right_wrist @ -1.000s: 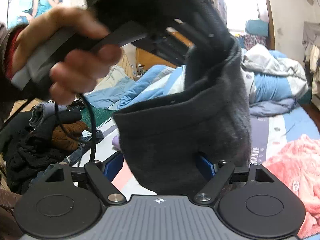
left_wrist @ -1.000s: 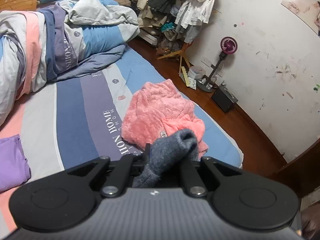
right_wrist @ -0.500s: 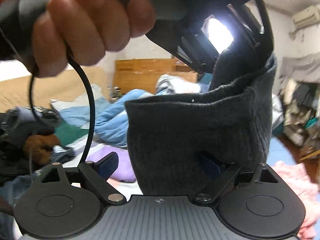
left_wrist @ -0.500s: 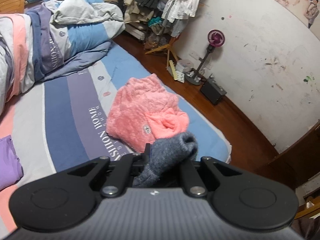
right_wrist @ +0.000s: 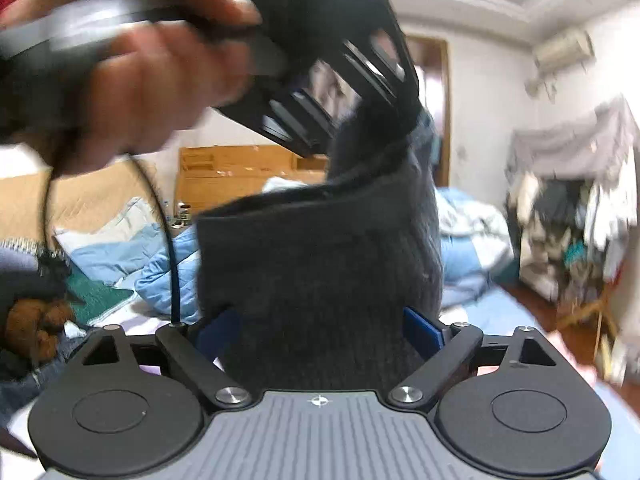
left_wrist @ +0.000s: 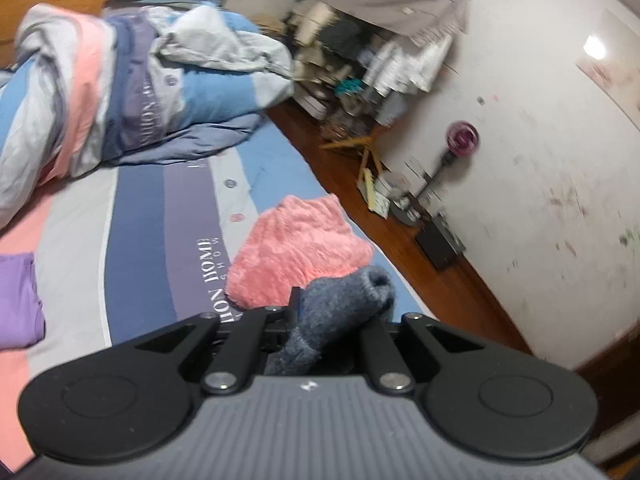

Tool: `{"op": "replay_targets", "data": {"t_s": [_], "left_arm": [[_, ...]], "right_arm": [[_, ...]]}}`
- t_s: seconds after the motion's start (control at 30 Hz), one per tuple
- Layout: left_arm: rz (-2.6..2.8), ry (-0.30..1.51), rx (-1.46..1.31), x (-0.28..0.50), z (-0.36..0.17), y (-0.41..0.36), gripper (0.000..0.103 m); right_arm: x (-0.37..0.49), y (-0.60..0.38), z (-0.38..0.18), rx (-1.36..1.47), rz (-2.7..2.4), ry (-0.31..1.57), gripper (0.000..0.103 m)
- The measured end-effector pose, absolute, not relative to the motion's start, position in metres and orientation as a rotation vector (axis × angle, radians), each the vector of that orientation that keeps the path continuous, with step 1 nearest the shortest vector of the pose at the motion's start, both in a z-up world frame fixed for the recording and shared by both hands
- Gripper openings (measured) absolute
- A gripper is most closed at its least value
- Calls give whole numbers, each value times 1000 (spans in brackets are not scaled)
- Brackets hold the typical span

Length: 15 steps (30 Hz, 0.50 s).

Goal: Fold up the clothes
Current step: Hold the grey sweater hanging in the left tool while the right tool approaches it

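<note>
A dark grey sock [left_wrist: 352, 296] is pinched at one end in my left gripper [left_wrist: 332, 308], which is shut on it above the bed. In the right wrist view the same sock [right_wrist: 320, 260] hangs down from the left gripper [right_wrist: 320, 92], held by a hand [right_wrist: 120, 80]. Its broad lower part fills the gap of my right gripper [right_wrist: 320, 328], whose jaws stand wide. The blue pads [right_wrist: 424, 328] flank the sock on both sides. A pink fleece garment [left_wrist: 296, 248] lies on the striped sheet [left_wrist: 140, 240] just beyond the left gripper.
A bunched duvet [left_wrist: 120, 92] covers the far end of the bed. A purple garment [left_wrist: 16, 296] lies at the left edge. Wooden floor [left_wrist: 400, 264] with a fan [left_wrist: 462, 138] and a crowded clothes rack [left_wrist: 372, 60] lies to the right. Dark clothes [right_wrist: 32, 320] pile up at the left.
The right gripper's jaws have spread wider around the sock and its view has tilted up. The left gripper has risen a little, still gripping the sock.
</note>
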State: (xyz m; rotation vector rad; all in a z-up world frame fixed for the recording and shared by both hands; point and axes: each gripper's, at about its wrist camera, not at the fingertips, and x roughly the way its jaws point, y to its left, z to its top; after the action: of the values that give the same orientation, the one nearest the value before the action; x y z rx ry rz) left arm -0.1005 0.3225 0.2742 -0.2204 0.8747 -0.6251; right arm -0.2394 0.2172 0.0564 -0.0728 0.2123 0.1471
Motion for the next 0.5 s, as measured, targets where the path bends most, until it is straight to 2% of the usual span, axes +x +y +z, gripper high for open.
{"op": "replay_targets", "data": {"t_s": [0.2, 0.5], "left_arm": [[-575, 901, -308, -87, 272, 336, 6], [-577, 883, -322, -99, 282, 323, 6]], "right_arm": [[-253, 227, 49, -151, 196, 161, 92], [-243, 240, 43, -40, 157, 126, 92]]}}
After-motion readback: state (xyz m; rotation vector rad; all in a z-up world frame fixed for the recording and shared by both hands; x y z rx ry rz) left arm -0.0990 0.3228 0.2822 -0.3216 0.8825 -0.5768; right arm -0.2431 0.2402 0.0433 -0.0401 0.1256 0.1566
